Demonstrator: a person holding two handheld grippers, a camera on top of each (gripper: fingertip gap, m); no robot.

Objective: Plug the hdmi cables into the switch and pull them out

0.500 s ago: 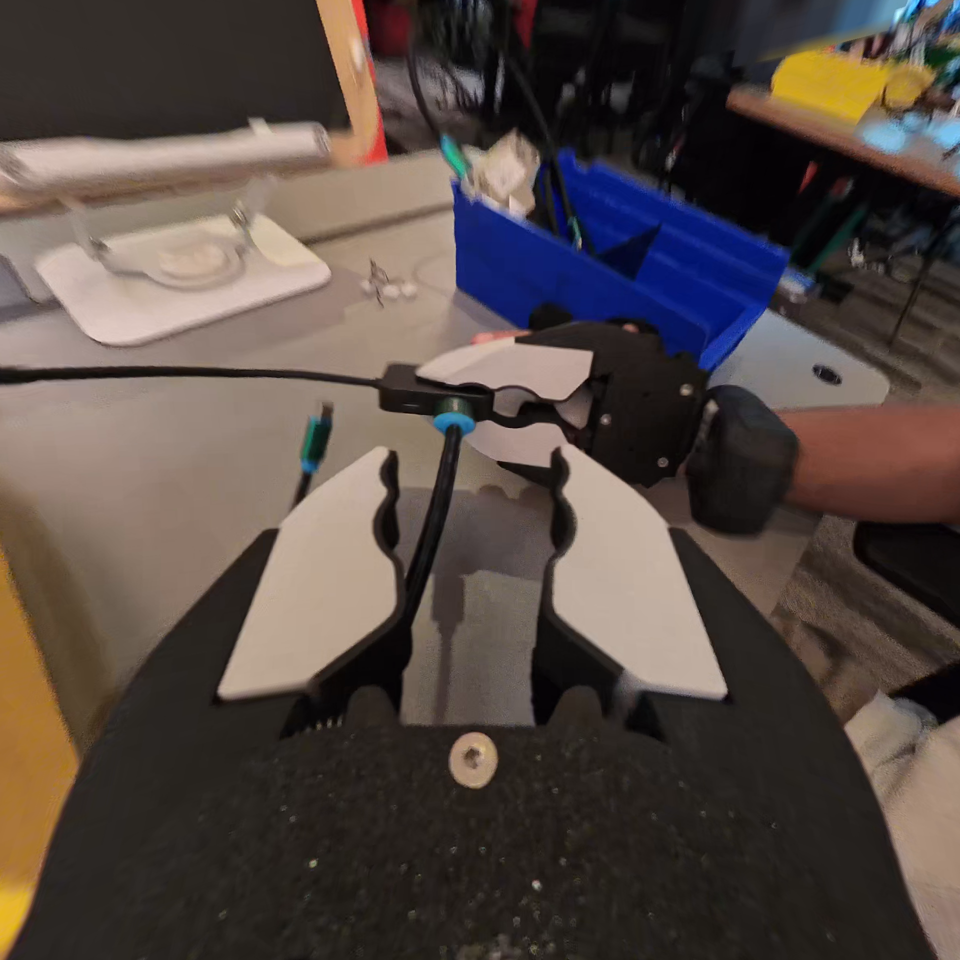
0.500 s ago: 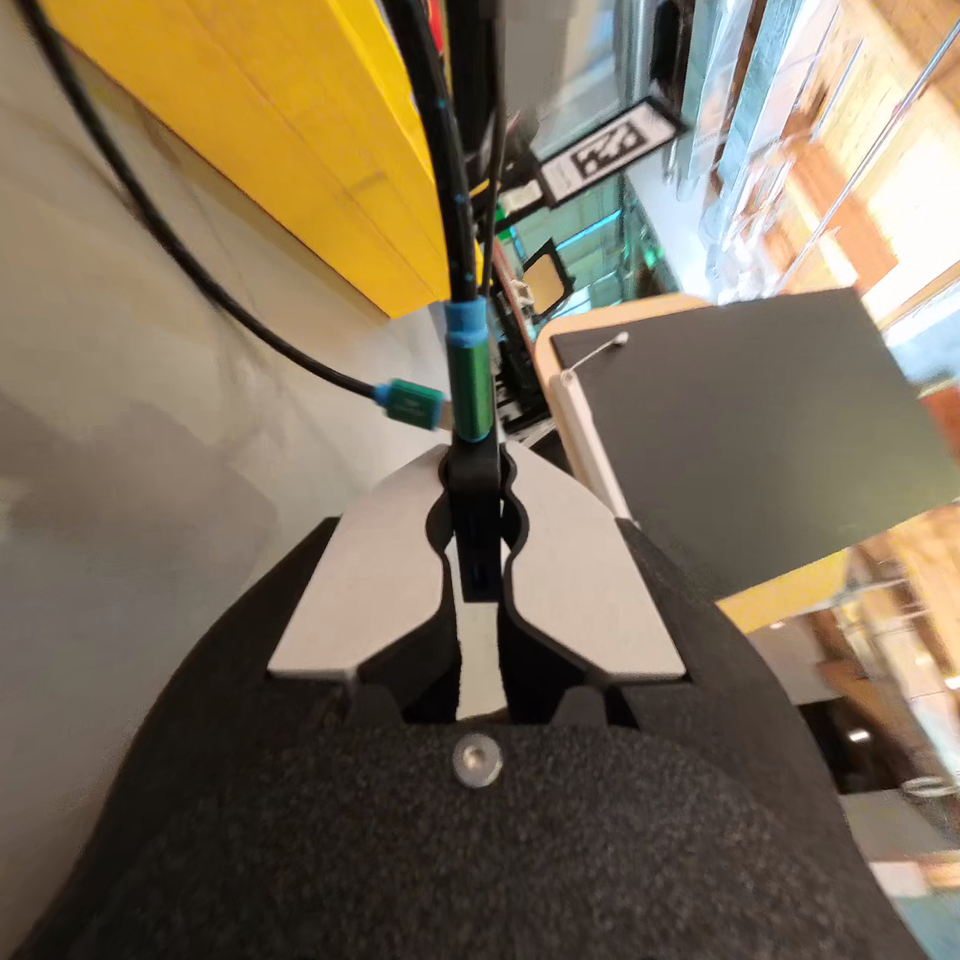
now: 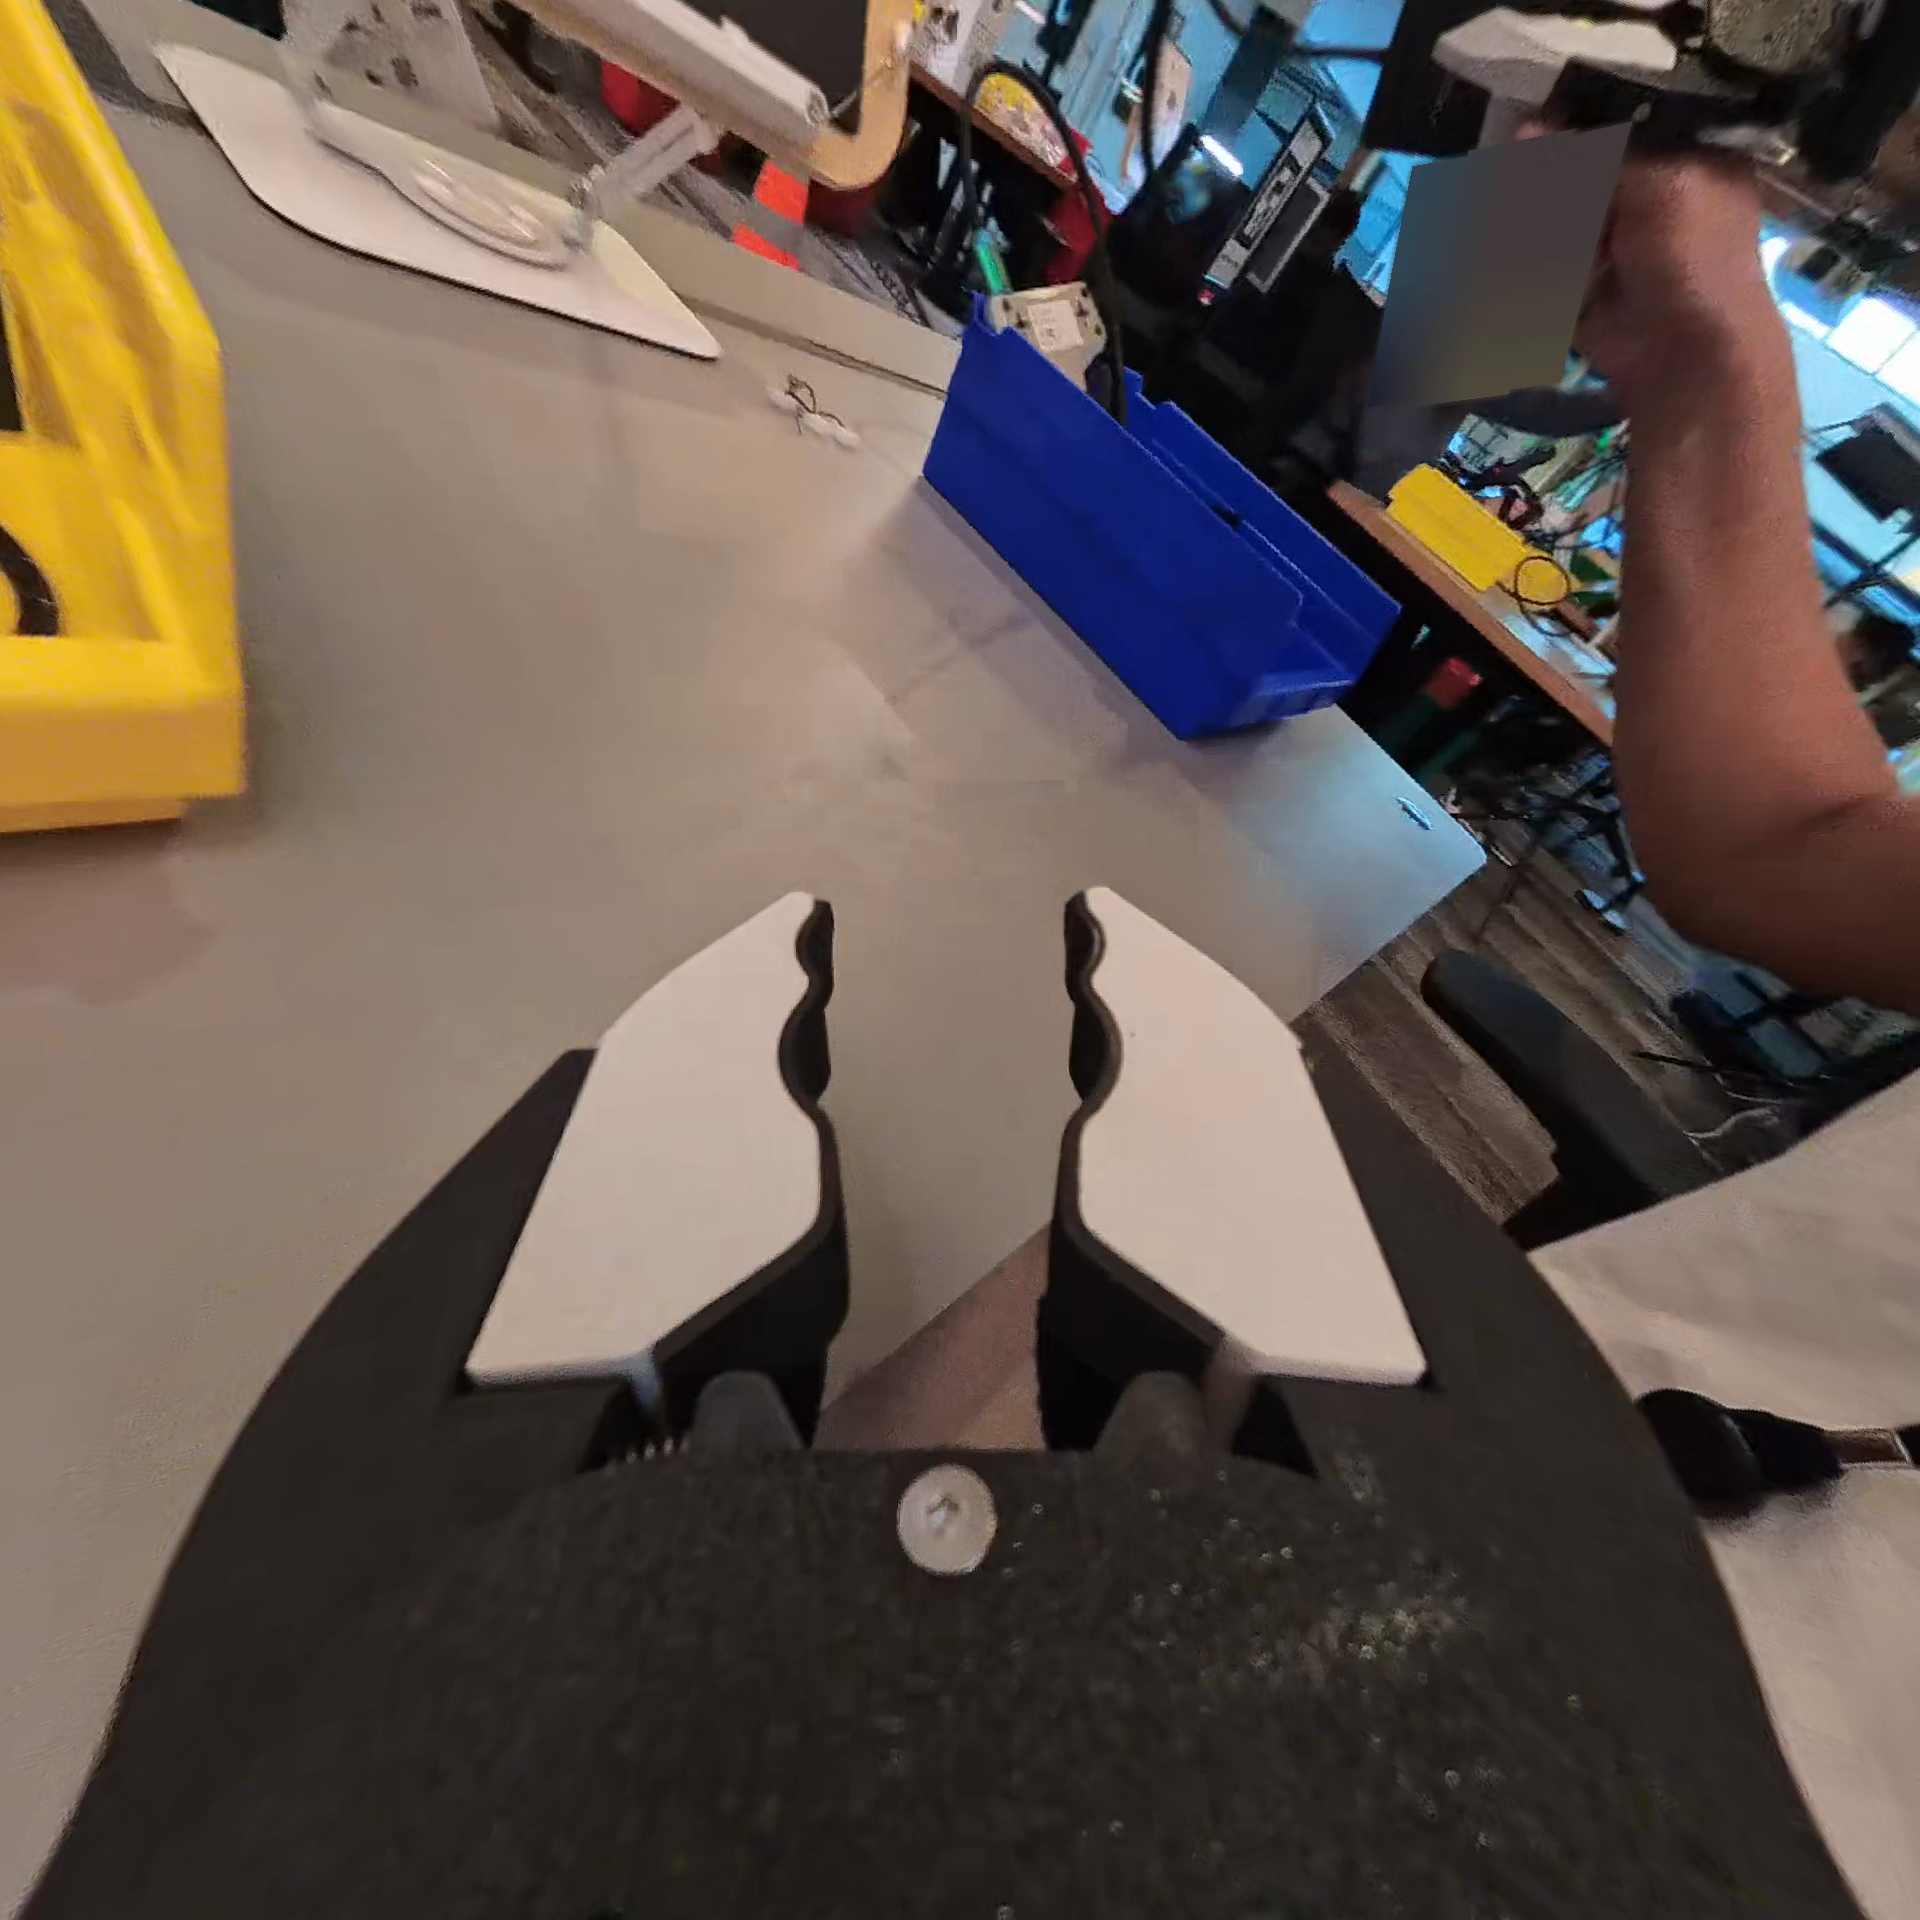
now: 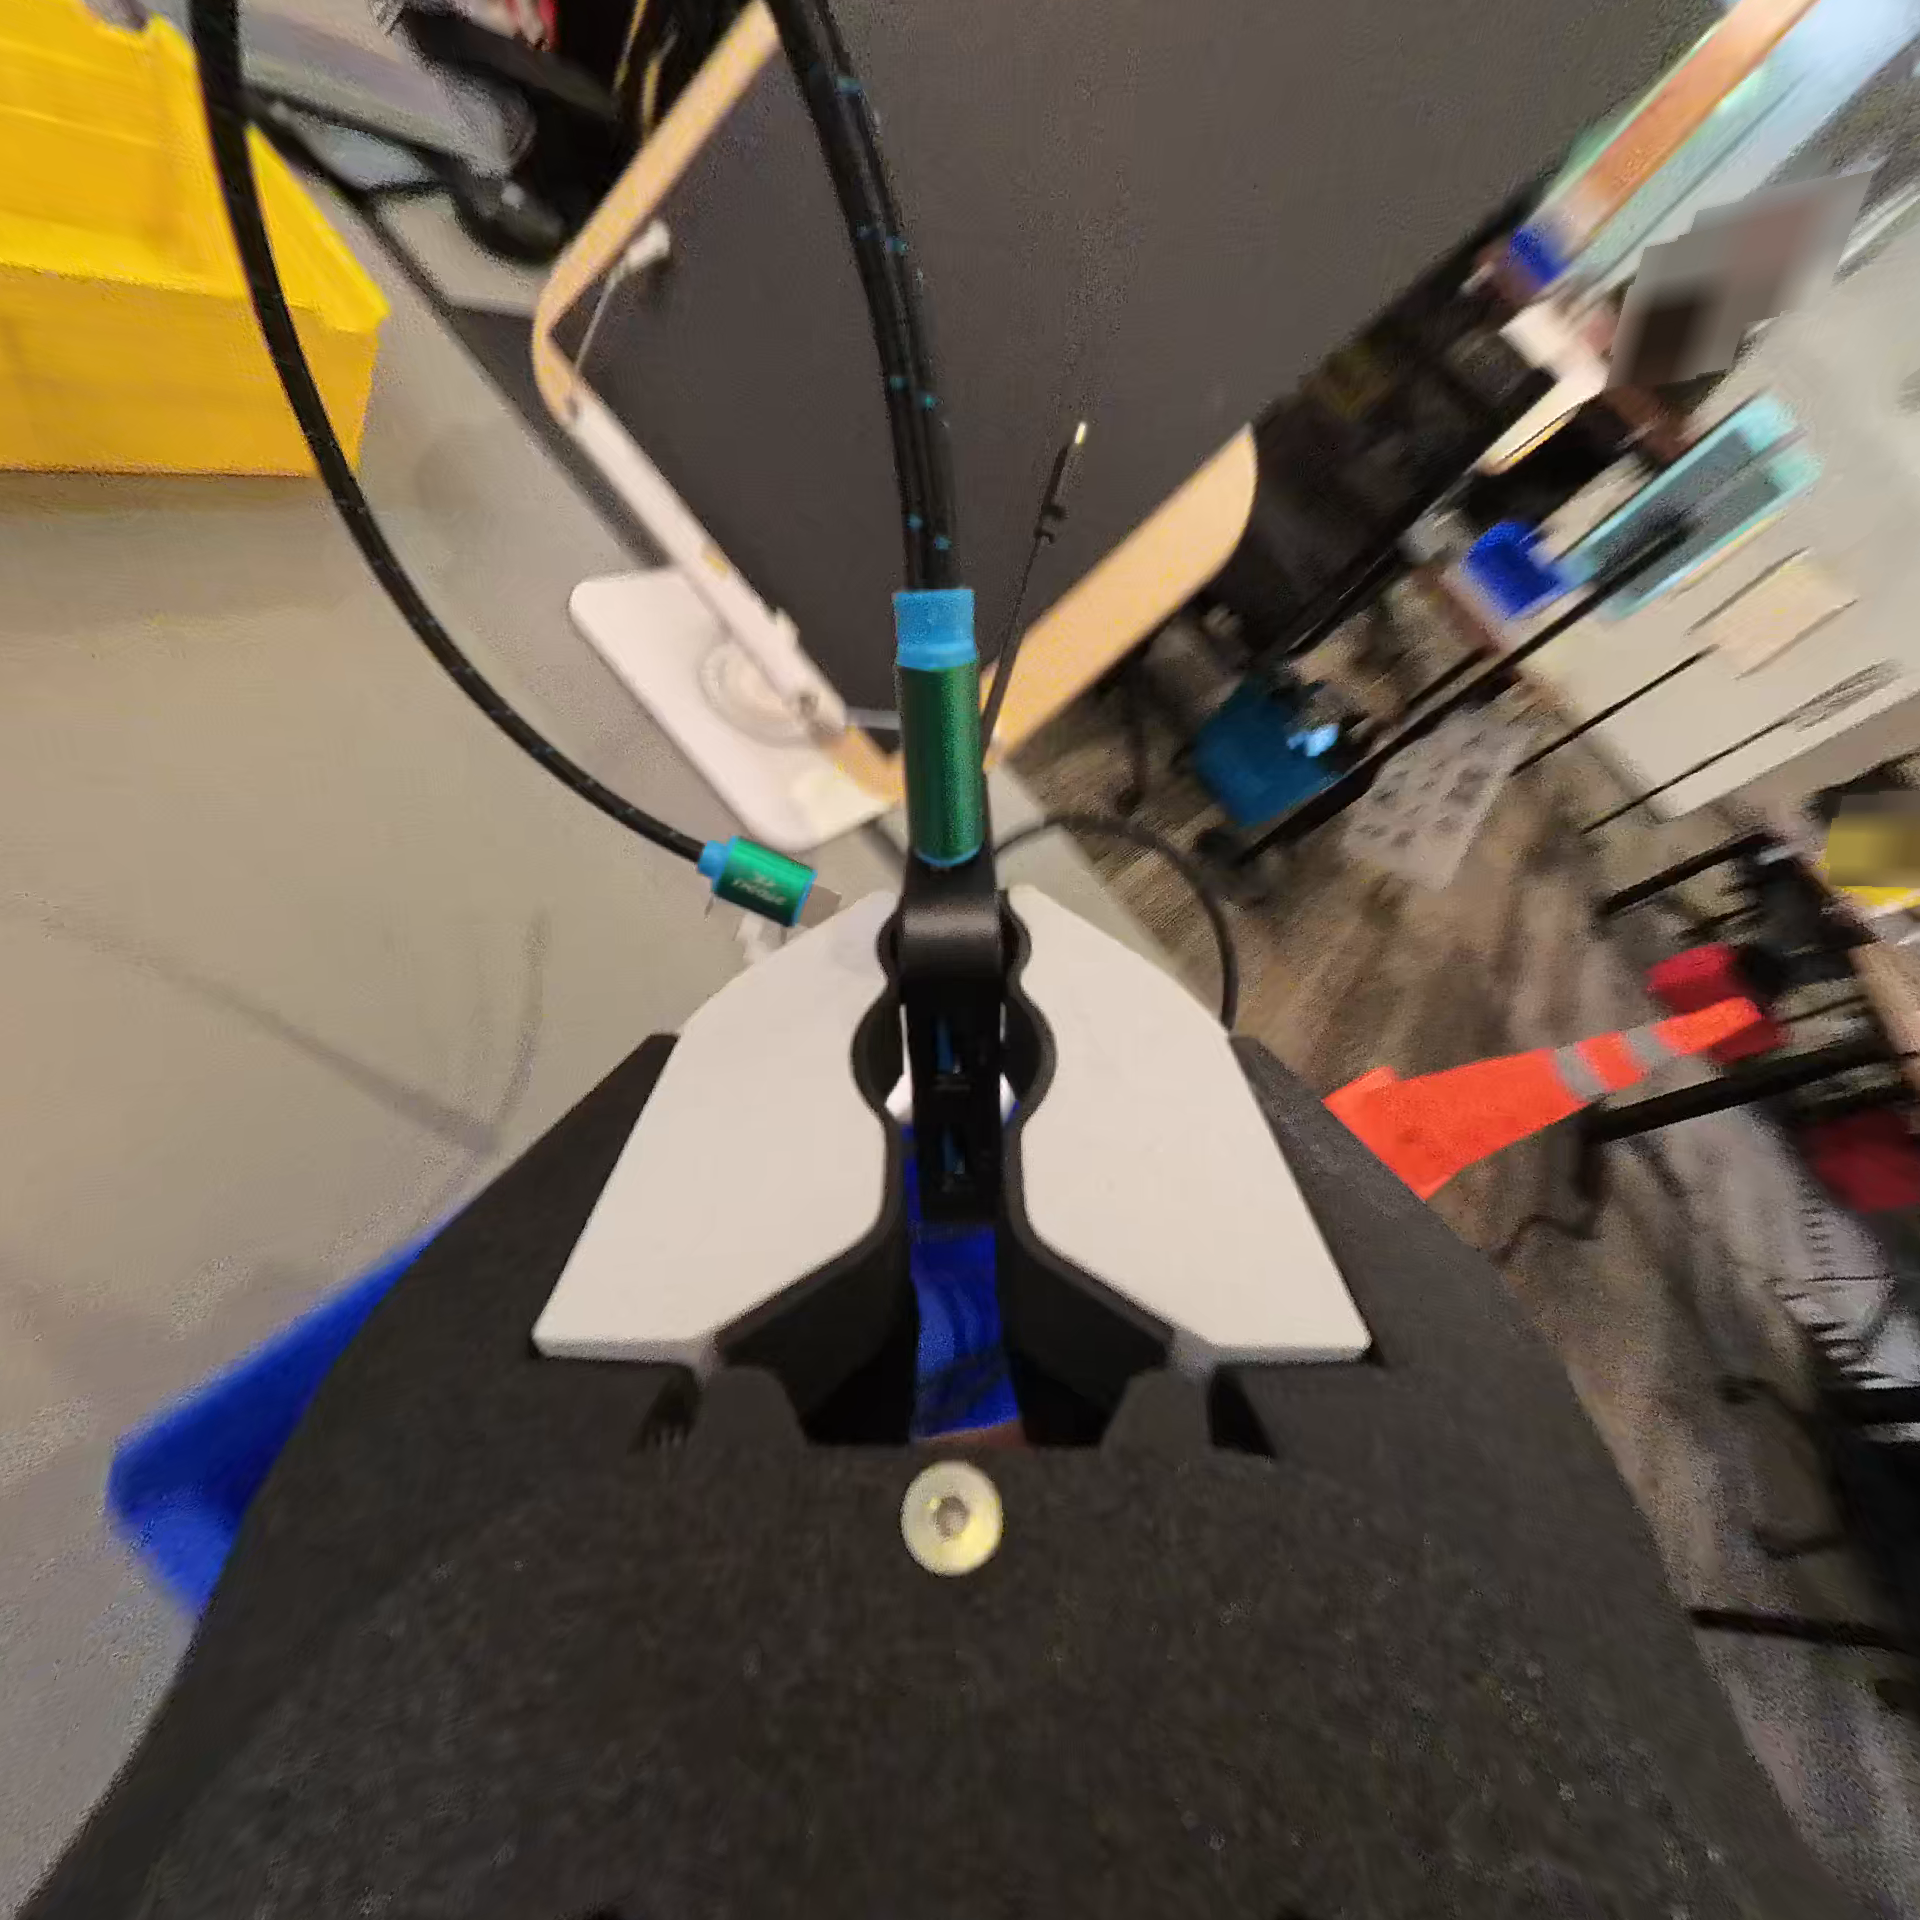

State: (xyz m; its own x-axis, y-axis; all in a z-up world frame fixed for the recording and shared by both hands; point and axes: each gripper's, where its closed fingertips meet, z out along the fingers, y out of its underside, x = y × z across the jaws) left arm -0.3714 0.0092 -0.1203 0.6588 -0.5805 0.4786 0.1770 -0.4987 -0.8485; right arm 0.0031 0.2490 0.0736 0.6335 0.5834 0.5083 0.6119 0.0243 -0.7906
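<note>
In the right wrist view my right gripper (image 4: 951,906) is shut on the black switch (image 4: 948,1039) and holds it in the air. A green HDMI plug with a blue collar (image 4: 938,743) is seated in the switch's far end, and its black cable runs upward. A second green plug (image 4: 764,883) on a black braided cable hangs loose just left of the fingertips, not inserted. In the left wrist view my left gripper (image 3: 948,914) is open and empty over the grey table (image 3: 582,665) near its front edge. The right gripper (image 3: 1548,47) is raised high at the top right, on a person's arm (image 3: 1714,623).
A yellow bin (image 3: 94,582) stands at the left and a blue bin (image 3: 1143,561) at the table's right edge. A white stand (image 3: 468,218) is at the back. An orange cone (image 4: 1507,1101) lies on the floor beyond the table. There is about 50 cm between the tips of the two grippers.
My left gripper has drawn back from the switch, and the cable no longer runs between its jaws. My right gripper has lifted the switch and its cables high above the table.
</note>
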